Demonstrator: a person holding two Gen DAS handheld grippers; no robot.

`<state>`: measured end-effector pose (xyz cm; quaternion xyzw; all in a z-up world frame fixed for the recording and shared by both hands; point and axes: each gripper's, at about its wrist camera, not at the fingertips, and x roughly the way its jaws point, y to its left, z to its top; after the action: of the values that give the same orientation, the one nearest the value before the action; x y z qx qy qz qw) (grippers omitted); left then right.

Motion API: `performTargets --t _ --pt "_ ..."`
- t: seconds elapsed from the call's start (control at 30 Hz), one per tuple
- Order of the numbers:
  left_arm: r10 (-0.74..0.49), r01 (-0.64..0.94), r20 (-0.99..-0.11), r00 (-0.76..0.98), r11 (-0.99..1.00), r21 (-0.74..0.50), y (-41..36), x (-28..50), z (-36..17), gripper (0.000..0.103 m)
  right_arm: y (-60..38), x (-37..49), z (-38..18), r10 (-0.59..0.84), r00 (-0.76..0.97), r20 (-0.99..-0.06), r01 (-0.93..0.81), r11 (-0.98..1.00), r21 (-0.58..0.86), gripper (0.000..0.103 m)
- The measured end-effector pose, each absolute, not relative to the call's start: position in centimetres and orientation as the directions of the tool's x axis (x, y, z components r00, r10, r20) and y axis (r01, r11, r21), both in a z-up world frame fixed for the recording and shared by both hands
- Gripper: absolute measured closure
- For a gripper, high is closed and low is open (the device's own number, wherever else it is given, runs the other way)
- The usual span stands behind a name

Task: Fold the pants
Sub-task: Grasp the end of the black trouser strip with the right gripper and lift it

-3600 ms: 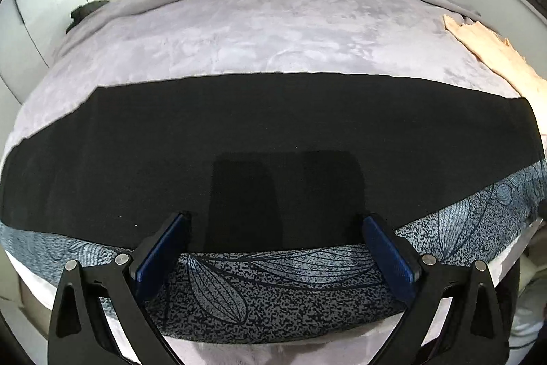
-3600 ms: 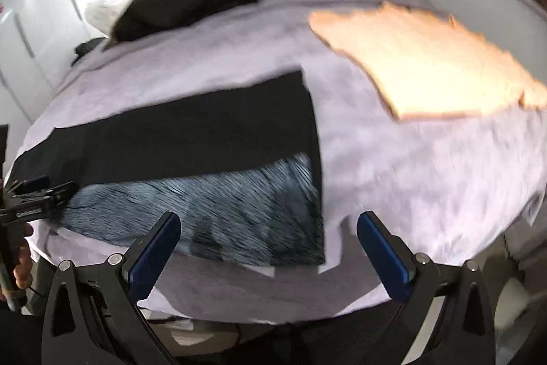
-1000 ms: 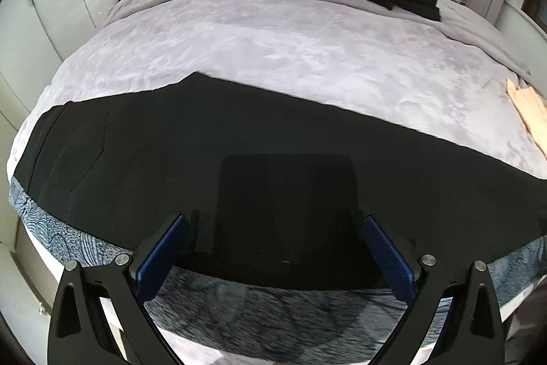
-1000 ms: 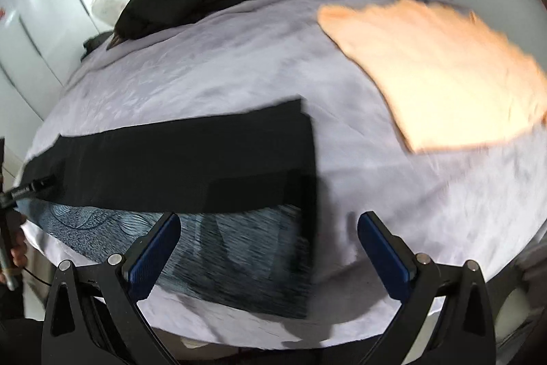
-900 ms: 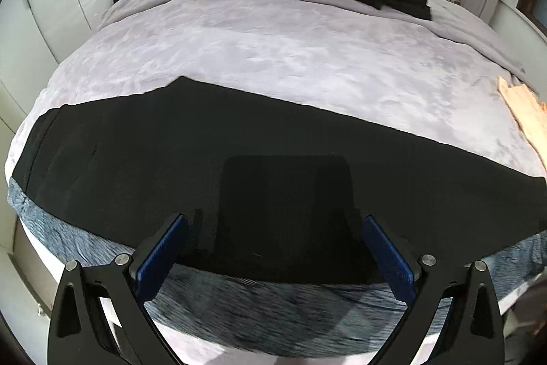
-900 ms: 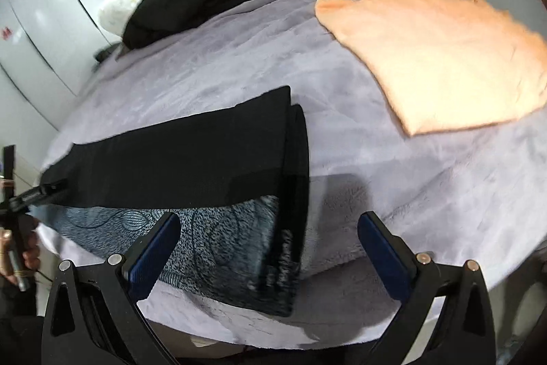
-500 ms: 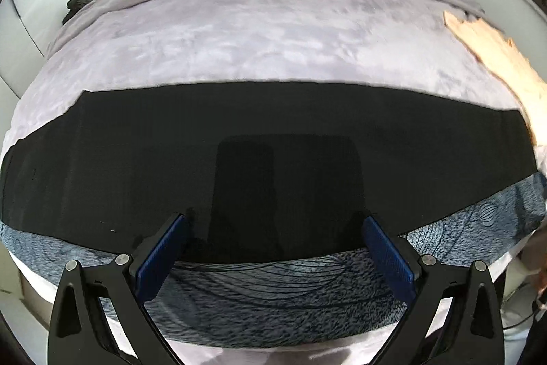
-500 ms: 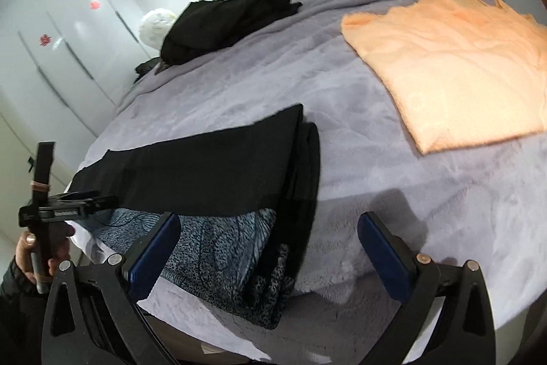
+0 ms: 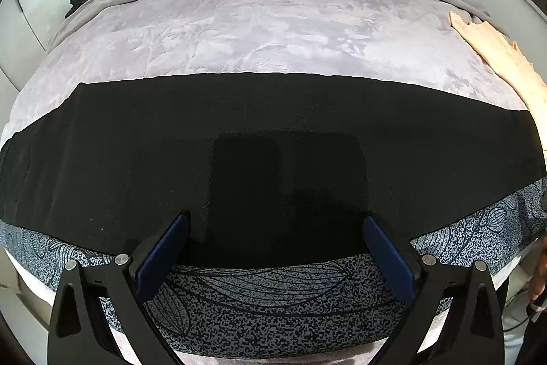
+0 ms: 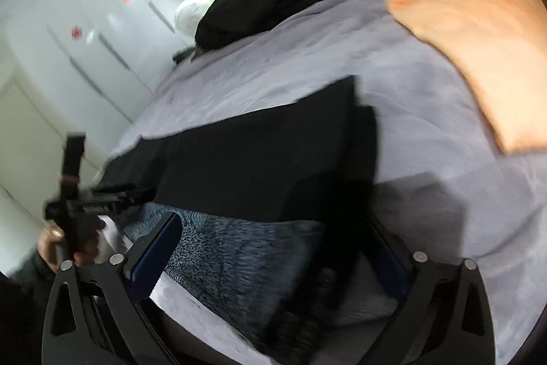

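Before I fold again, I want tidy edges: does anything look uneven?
Yes. At the right end of the pants the layers are offset: a black strip sticks out past the top layer's edge.

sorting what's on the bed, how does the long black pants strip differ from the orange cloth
The long black pants lie as a straight band across the bed's near edge; the orange cloth lies farther back toward one side. The pants are plain black over a leaf-patterned layer; the cloth is pale orange with a ragged outline. Both lie flat on the grey blanket.

Left view: close above the bed (image 9: 273, 33) edge, facing its head. Right view: tilted, sharing the pants (image 9: 273, 142).
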<state>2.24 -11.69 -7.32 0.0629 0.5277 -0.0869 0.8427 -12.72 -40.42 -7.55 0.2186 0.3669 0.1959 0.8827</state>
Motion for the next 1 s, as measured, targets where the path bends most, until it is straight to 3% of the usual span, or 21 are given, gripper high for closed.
performTargets --t 0.17,0.3,0.37,0.4,0.57,0.77,0.9,1.0 --pt "-0.082 0.213 -0.899 0.429 0.977 0.012 -11.7 2.2 -7.3 0.001 -38.9 -11.4 -7.9 0.465 0.612 -0.639 -0.179 0.869 0.461 0.0" --pt "-0.084 0.214 -0.898 0.431 0.977 0.011 -11.6 2.1 -7.3 0.001 -38.8 -11.2 -7.6 0.454 0.636 -0.625 -0.16 0.869 0.468 0.001" --pt "-0.087 0.213 -0.899 0.429 0.977 0.007 -11.6 2.2 -7.2 0.001 -38.3 -11.9 -6.6 0.481 0.646 -0.593 -0.203 0.857 0.474 0.03" --pt "-0.089 0.213 -0.899 0.43 0.977 0.005 -11.6 2.2 -7.3 0.001 -38.1 -11.9 -6.4 0.501 0.627 -0.596 -0.219 0.848 0.483 0.084" --pt "-0.094 0.219 -0.899 0.428 0.976 0.002 -11.5 2.3 -7.2 0.001 -38.3 -11.6 -7.4 0.536 0.6 -0.594 -0.164 0.809 0.564 0.083" --pt "-0.09 0.12 -0.891 0.445 0.992 -0.04 -8.9 3.1 -6.0 0.001 -35.9 -12.8 -1.8 0.538 0.658 -0.526 -0.249 0.815 0.522 0.084" --pt "0.035 0.152 -0.887 0.461 0.981 0.117 -10.6 3.3 -8.1 0.0 -33.8 -12.8 1.4 0.553 0.67 -0.496 -0.302 0.813 0.498 0.084" --pt "-0.068 0.16 -0.904 0.421 0.987 0.001 -9.7 3.7 -6.8 0.0 -31.1 -13.1 4.2 0.559 0.678 -0.476 -0.363 0.819 0.445 0.084"
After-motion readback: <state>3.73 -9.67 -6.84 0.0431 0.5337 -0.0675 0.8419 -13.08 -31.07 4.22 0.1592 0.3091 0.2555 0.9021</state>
